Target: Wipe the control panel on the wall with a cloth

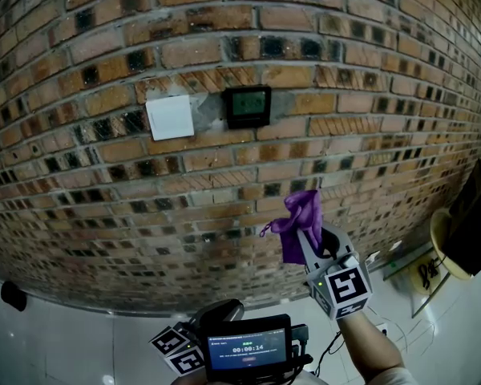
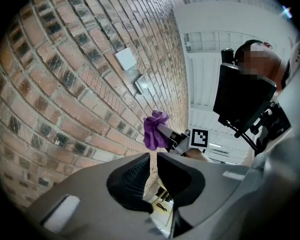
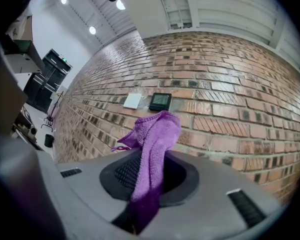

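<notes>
The black control panel [image 1: 248,106] with a greenish screen is set in the brick wall [image 1: 80,175], with a white switch plate [image 1: 170,117] to its left. My right gripper [image 1: 309,235] is shut on a purple cloth [image 1: 299,221], held up below and right of the panel, clear of the wall. In the right gripper view the cloth [image 3: 152,149] hangs bunched between the jaws, with the panel [image 3: 160,101] and the plate [image 3: 132,100] beyond it. My left gripper [image 1: 216,313] sits low near the bottom edge. Its jaws [image 2: 152,161] stand together with nothing between them.
A small screen device [image 1: 248,348] showing a timer sits at the bottom centre. A dark monitor-like object [image 1: 474,215] and a cream round thing [image 1: 446,239] stand at the right. A black object [image 1: 14,295] lies on the pale floor at the left.
</notes>
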A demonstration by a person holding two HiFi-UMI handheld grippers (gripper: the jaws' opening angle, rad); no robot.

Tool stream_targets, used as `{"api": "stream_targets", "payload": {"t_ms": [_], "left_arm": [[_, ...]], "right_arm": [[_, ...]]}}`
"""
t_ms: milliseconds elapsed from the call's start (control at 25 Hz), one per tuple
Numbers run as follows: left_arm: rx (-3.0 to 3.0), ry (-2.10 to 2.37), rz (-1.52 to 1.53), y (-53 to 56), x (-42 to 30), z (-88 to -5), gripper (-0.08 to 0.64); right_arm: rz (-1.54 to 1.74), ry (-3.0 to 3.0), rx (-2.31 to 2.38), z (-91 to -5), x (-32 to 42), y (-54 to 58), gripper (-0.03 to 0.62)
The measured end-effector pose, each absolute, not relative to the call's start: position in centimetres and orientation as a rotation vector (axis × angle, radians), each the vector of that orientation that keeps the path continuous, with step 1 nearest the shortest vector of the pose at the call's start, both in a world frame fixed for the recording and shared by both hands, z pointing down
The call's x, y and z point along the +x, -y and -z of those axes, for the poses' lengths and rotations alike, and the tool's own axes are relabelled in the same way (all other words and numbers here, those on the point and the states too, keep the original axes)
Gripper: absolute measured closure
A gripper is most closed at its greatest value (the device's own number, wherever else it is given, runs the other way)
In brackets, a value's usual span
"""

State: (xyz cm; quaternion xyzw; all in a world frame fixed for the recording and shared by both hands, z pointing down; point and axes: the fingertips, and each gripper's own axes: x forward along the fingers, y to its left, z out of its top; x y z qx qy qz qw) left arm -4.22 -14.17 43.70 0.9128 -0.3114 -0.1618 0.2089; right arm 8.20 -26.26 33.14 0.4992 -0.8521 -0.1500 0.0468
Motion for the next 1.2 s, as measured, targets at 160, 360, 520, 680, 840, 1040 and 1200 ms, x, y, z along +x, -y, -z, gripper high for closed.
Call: {"api": "stream_targets", "payload": {"t_ms": [160,360,520,680,840,1040,1200], "left_arm": [[2.541,0.86,0.452,14.2,-4.2,-43.7,0.526],[2.544,0.852,0.45,14.3,-4.0,-43.7,0.526],[2.546,0.846,0.449,14.3,-3.9,-43.8,0.526],[2.544,0.846,0.444,14.3,-3.9,-43.8,0.526],[2.54,0.851,0.448,14.4,-4.0,-44.0,0.526],[2.536,0.852,0.451,14.4,-4.2,-44.4,0.526],[2.533,0.858,0.46,14.5,-4.3,-44.3,0.546]], "right_arm": [[0.407,2.601,1.509,-34.5,8.1,25.6,0.512],[0.371,2.595,1.514,-35.5,8.5,25.1,0.511],[0.354,2.592,1.52,-35.9,8.9,24.7,0.511],[0.327,2.592,1.521,-36.7,9.1,24.2,0.511],[0.29,2.587,1.509,-37.7,9.2,23.8,0.512],[0.261,2.583,1.511,-38.5,9.4,23.5,0.511],[0.248,2.583,1.506,-38.8,9.5,23.2,0.511]]}}
